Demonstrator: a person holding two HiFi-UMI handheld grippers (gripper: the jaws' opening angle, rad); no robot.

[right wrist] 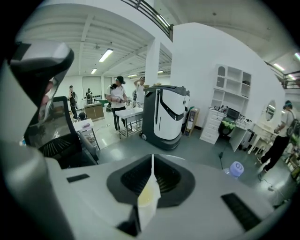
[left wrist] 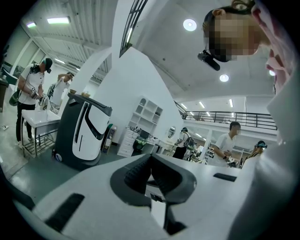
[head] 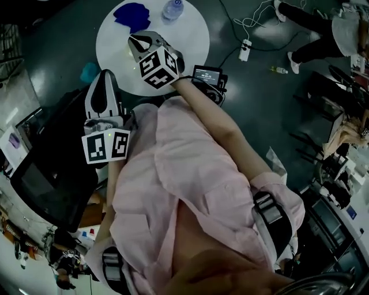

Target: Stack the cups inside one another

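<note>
Round white table [head: 190, 34] at upper middle of head view. Right gripper [right wrist: 152, 171] over its near edge, clamped on thin wall of pale cup [right wrist: 149, 199]. Left gripper [left wrist: 150, 171] lower left, off table, jaws together, empty. Blue object [head: 132, 16], maybe other cups, at table's far upper left, beyond right gripper, nearer to it than to left.

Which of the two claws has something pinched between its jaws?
The right claw: a thin pale yellowish piece, perhaps a cup's wall, stands between its closed jaws. The left claw has its jaws meeting on nothing.
</note>
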